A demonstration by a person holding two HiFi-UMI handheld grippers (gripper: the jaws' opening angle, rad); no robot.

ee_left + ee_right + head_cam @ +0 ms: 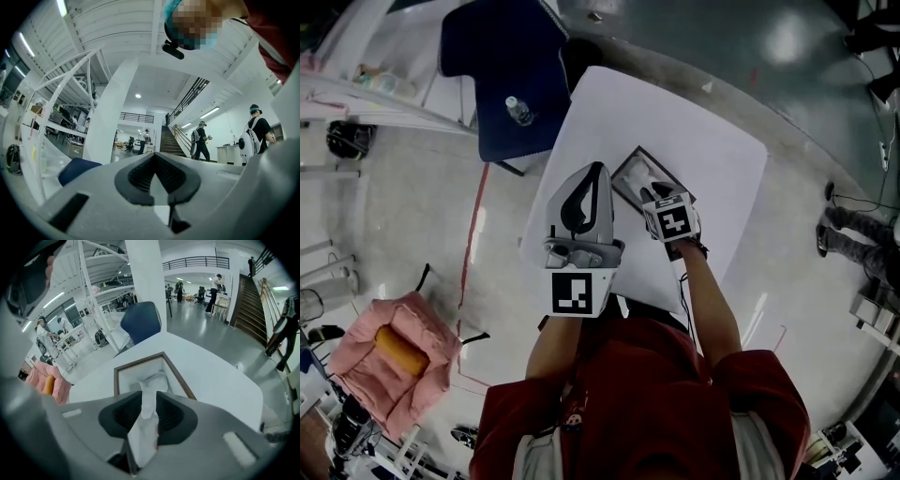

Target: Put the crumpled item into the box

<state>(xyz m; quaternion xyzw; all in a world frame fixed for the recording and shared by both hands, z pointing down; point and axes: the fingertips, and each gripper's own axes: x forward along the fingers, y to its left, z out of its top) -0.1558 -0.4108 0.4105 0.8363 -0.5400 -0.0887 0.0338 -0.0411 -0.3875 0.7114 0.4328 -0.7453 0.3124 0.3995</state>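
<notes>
One white counter (712, 159). One blue chair (502, 75) at its far edge, with one bottle (518, 111) on the seat.

Two tools:
- The left tool (592, 178) is held above the counter's near-left part. Its tips are together, with nothing between them.
- The right tool (149, 394) is tilted down over the box. Its tips are a little apart and the pads are not pressing. The paper's top end stands in the gap.

One box (140, 363), shallow and rectangular, with a dark brown rim and a white inside. It lies flat mid-counter.

One paper (154, 380), white, thin, creased and crumpled into a long twisted strip. The lower end is bunched inside the box. The upper end rises out of it between the right tool's pads.
</notes>
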